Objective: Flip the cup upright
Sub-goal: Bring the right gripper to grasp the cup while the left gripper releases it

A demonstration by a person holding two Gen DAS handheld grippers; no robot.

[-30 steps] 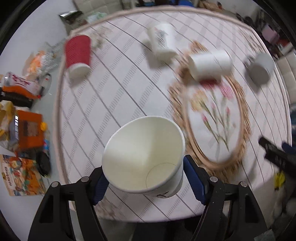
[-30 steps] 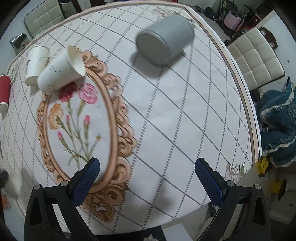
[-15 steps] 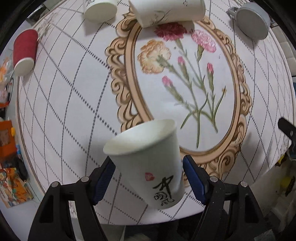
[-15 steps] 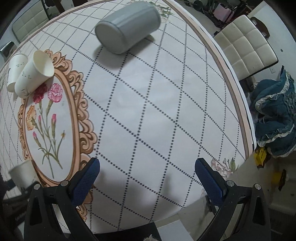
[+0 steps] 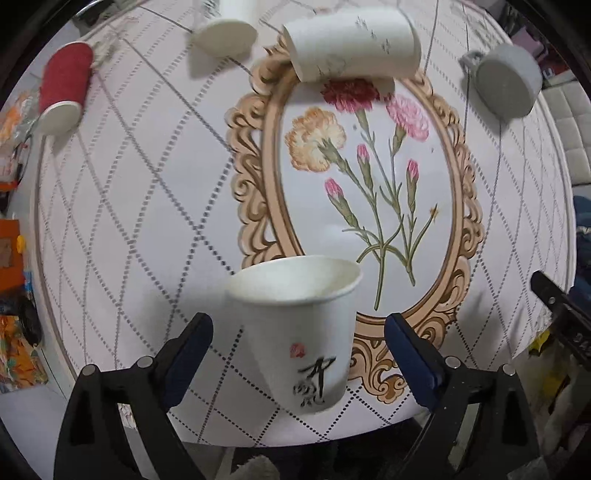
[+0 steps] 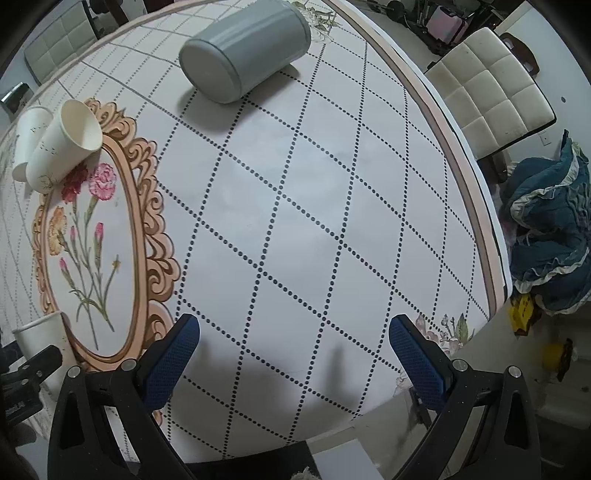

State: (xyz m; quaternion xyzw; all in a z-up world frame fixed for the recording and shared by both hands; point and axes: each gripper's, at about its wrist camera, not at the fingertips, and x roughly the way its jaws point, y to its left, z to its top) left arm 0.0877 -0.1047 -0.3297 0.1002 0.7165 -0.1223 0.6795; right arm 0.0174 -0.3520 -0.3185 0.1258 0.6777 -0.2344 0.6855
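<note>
**One cup standing, four more lying around**

One white paper cup is sitting mouth-up near the front edge of the desk, right between the blue pads of our left hand-held gripper. We're seeing a gap on both sides of the cup, so the jaws are standing apart and not squeezing it. We're reading that as this flip being basically done, with backing away as what's left.

Our right hand-held gripper is hanging over bare tablecloth with its jaws wide apart and nothing between them.

We're also looking at leftovers: a grey cup lying on its side, a white cup tipped over at the top of the flower frame, another white one beside it, and a red cup down too. If those count, we're nowhere near finishing.
</note>
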